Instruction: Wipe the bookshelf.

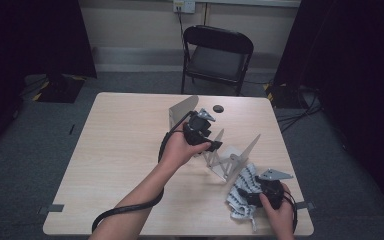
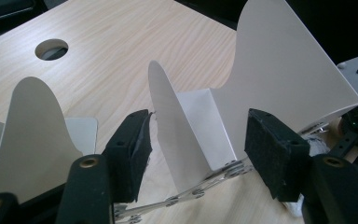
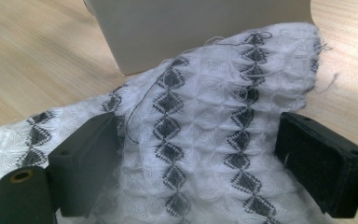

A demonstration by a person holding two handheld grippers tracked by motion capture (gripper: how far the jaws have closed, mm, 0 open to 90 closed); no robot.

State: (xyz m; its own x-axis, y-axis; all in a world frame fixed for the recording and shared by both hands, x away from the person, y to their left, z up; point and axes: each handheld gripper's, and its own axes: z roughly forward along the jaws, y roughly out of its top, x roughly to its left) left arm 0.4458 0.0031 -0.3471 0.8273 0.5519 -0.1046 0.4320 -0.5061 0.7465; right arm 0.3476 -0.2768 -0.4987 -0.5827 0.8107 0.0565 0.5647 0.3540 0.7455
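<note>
L gripper sits over the rack mid-table, jaws partly open, straddling one white divider; pads not touching it. Rack's base links are cut off at the frame bottom in the left gripper view. Table hole lies beyond. R gripper near the front-right corner, jaws wide around the bunched cloth; probably not pinching, pad contact is hard to make out. Cloth hides the rack's foot behind it.
</note>
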